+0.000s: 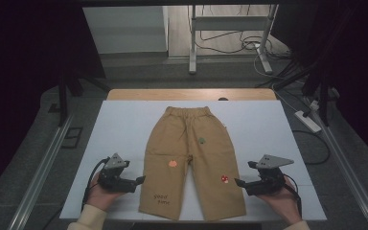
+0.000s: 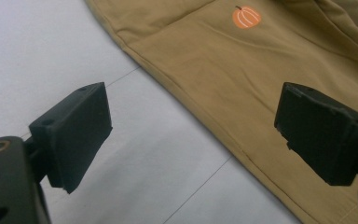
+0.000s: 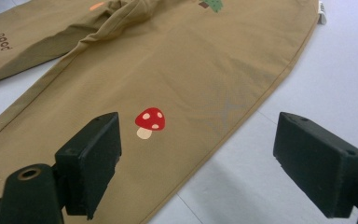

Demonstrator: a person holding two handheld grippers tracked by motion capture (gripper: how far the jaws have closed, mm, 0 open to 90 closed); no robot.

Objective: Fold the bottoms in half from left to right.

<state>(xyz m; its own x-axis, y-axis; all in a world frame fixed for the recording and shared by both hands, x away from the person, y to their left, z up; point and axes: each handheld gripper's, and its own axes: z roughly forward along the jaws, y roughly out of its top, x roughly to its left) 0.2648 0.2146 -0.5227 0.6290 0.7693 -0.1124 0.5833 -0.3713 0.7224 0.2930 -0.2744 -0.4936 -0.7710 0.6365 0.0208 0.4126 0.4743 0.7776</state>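
Tan child's trousers lie flat on the white table cover, waistband far, legs toward me. They carry an orange pumpkin, a red mushroom, a green patch and small lettering. My left gripper hovers open beside the outer edge of the left leg, jaws wide apart over the seam. On the other side my right gripper is open too, straddling the outer edge of the right leg near the mushroom. Neither holds anything.
A wooden table edge shows beyond the white cover. Metal rails run along both sides. A power strip and cables lie on the floor at right; a stand's legs rise at the back.
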